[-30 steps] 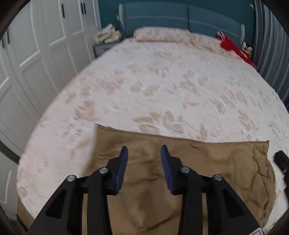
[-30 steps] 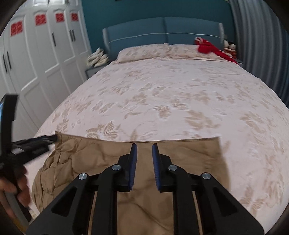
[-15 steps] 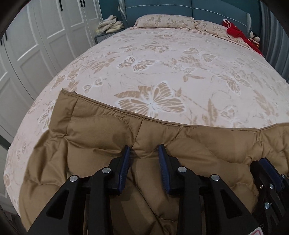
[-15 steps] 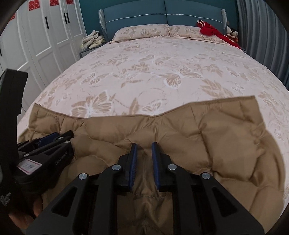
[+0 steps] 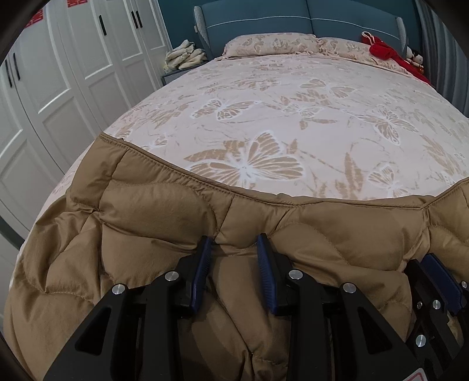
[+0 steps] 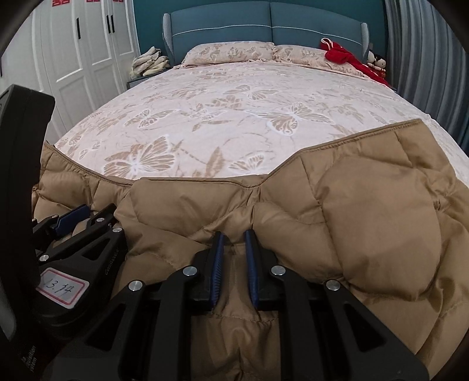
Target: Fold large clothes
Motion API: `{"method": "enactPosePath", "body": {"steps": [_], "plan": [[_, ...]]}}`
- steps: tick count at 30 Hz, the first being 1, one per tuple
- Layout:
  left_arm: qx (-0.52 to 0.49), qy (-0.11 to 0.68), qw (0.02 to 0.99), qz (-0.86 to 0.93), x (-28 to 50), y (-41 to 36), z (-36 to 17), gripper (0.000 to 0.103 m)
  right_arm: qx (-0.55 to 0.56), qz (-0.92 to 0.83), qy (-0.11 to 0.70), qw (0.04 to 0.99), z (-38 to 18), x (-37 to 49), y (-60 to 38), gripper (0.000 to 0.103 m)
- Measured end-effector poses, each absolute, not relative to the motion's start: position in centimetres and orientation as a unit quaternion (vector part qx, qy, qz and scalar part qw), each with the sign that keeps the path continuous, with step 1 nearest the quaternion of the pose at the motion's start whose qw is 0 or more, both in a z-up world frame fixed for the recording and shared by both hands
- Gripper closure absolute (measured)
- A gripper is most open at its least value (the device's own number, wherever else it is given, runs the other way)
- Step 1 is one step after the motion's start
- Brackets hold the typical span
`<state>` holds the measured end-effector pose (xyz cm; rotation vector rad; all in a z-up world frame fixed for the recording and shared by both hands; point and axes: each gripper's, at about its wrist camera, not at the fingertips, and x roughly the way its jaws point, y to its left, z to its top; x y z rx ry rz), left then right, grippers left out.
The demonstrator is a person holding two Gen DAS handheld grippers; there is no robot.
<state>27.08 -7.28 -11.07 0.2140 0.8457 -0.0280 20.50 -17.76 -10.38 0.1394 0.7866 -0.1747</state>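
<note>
Tan quilted puffer garment (image 5: 164, 222) lies across the near end of the bed (image 5: 293, 96), its stitched hem edge running side to side over the butterfly-print bedspread (image 6: 234, 117); the rest of the spread beyond it is bare. Left gripper (image 5: 234, 243) sits on the garment near its left part, jaws partly closed with a ridge of the tan fabric bunched between the blue pads, grasping the garment. Right gripper (image 6: 234, 234) sits just beside it to the right, jaws narrower, a pinched fold of the same fabric pulled up between the pads, clenched on the garment. Fabric puckers toward each grip point. In the right wrist view the left gripper's black body shows at the left edge with a white label (image 6: 63, 288) framed in pink and handwritten digits; in the left wrist view the right gripper's blue pad shows at the right edge. Garment's right part drapes puffy toward the bed's right side, the left part sags over the near left corner. Far end: two patterned pillows (image 6: 228, 52) against a teal headboard (image 6: 263, 23), a red cloth item (image 6: 340, 54) and a small doll (image 6: 378, 63) at the right pillow. Nightstand with a pile of pale folded cloth (image 5: 184, 55) left of the bed; white wardrobe doors (image 5: 73, 73) along the left wall, grey curtain (image 6: 425, 58) on the right.
</note>
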Motion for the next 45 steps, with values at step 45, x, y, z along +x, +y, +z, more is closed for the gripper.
{"method": "enactPosePath", "body": {"steps": [45], "plan": [[0.032, 0.432, 0.9, -0.046, 16.6, 1.9, -6.3, 0.052, 0.17, -0.037, 0.379, 0.909, -5.5, 9.1, -18.7, 0.08]]}}
